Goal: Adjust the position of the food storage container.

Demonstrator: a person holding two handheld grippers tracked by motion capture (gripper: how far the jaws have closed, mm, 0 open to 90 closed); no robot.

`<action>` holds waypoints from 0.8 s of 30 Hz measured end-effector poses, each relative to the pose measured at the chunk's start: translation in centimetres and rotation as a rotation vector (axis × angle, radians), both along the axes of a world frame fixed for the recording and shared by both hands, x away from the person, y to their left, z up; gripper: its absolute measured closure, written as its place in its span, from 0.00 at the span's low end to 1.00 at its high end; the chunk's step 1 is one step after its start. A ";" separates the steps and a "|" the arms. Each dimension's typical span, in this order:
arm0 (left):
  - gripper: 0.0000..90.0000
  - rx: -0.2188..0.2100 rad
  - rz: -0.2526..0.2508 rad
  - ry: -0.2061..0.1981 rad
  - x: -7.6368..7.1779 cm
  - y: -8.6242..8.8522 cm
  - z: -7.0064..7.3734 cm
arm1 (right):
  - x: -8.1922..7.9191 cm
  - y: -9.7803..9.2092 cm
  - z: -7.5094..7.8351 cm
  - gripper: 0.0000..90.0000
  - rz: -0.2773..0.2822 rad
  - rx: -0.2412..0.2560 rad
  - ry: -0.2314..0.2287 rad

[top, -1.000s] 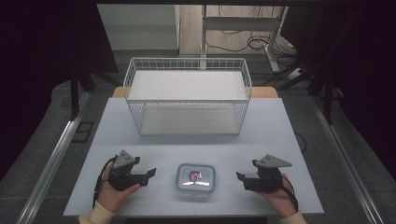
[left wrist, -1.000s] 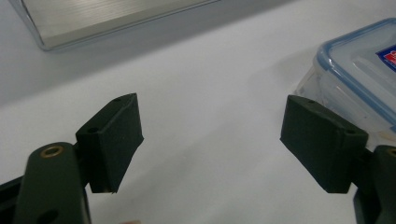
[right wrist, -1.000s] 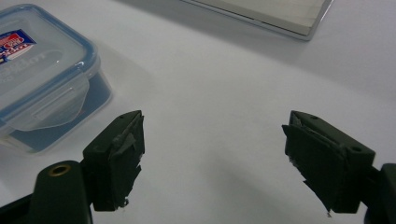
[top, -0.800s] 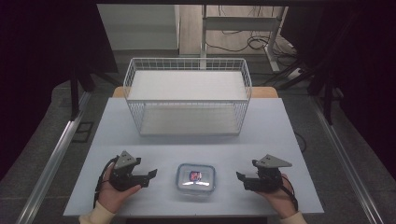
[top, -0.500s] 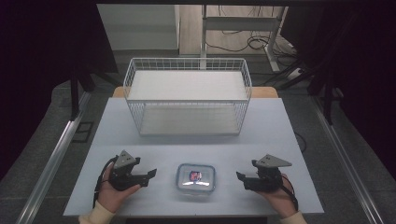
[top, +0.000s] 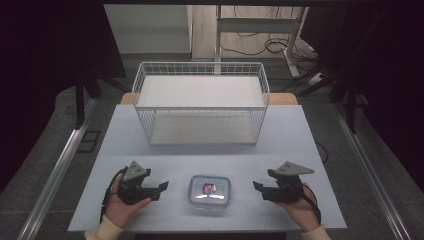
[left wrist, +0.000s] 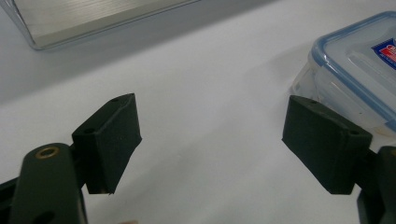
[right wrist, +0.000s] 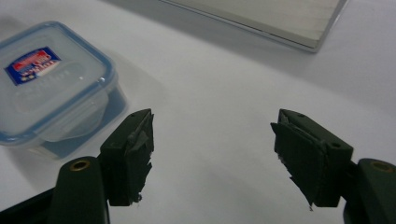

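A small clear plastic food container (top: 209,191) with a blue-rimmed lid and a red and blue label sits near the front edge of the pale table (top: 210,150). My left gripper (top: 161,188) rests on the table to its left, open, jaws pointing at it with nothing between them. My right gripper (top: 257,187) rests to its right, open and empty too. In the left gripper view my gripper (left wrist: 210,135) has the container (left wrist: 355,70) at upper right. In the right gripper view my gripper (right wrist: 212,149) has the container (right wrist: 51,84) at upper left.
A white wire basket (top: 201,102) with a pale board floor stands at the back middle of the table. Its base edge (left wrist: 93,18) shows in the left gripper view, and that base edge (right wrist: 261,16) in the right gripper view. Dark floor and cables lie beyond.
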State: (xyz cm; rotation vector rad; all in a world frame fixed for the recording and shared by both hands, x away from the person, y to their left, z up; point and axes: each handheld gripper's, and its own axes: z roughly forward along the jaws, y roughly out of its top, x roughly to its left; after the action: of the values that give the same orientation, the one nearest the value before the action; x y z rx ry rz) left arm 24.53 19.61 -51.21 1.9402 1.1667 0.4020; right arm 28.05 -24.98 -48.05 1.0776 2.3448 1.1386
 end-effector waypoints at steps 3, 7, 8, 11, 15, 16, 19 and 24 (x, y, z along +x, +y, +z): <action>0.21 -0.006 0.005 -0.006 -0.1 0.1 0.2 | 0.0 0.5 0.7 0.33 0.013 -0.019 -0.003; 0.21 -0.005 0.002 -0.002 -0.1 0.1 0.3 | -0.1 1.8 1.7 0.36 0.058 -0.044 0.003; 0.21 -0.006 0.001 -0.001 -0.1 0.1 0.3 | -0.2 2.1 1.9 0.37 0.073 -0.054 0.004; 0.21 -0.003 -0.006 -0.001 -0.1 -0.1 0.3 | -0.5 3.7 2.9 0.40 0.134 -0.100 0.015; 0.21 0.001 -0.009 0.004 -0.1 -0.2 0.2 | -1.1 5.8 3.9 0.44 0.203 -0.125 -0.002; 0.21 0.000 -0.009 0.006 -0.1 -0.2 0.1 | -1.2 6.2 4.1 0.45 0.220 -0.124 -0.002; 0.21 0.001 -0.013 0.006 -0.1 -0.3 0.1 | -1.3 7.5 4.5 0.53 0.273 -0.116 0.011; 0.21 0.004 -0.020 0.012 -0.1 -0.3 0.1 | -2.3 10.2 4.9 0.79 0.394 -0.145 0.032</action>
State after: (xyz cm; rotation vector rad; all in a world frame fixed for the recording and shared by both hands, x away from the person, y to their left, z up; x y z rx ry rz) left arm 24.48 19.32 -51.12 1.9587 1.1539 0.3833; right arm 25.73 -14.77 -43.13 0.6039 2.6946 1.0563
